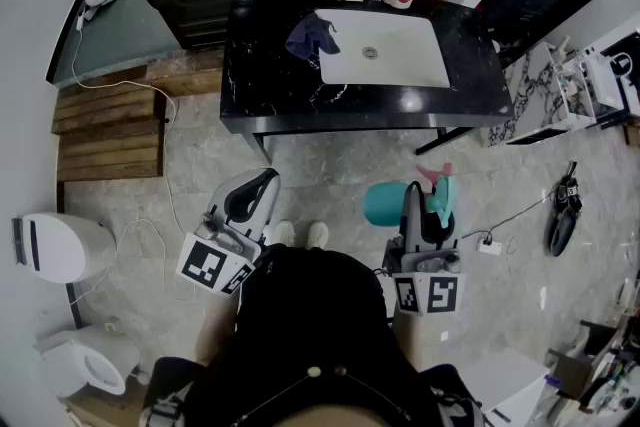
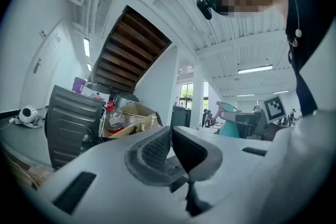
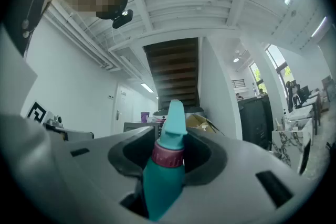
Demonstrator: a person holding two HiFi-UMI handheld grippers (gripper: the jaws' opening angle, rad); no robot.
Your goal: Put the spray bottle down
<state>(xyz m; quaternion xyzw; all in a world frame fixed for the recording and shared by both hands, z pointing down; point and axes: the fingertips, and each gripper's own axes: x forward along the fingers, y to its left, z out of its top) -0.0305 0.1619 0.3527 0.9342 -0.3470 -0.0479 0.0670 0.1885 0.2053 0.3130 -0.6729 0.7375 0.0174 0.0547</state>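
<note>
Teal spray bottle (image 1: 386, 203) clamped in right tool (image 3: 169, 147), jaws part-open round its body, nozzle pointing forward | held in air above pale floor (image 1: 330, 165), well apart from black bench (image 1: 265, 80) | left tool (image 2: 170, 139) closed, tips together, nothing between them.

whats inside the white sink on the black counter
In the sink, a dark blue cloth lies bunched at the left end, partly over the rim, and a round drain sits mid-basin. The rest shows bare white. Whatever is under the cloth is covered.
</note>
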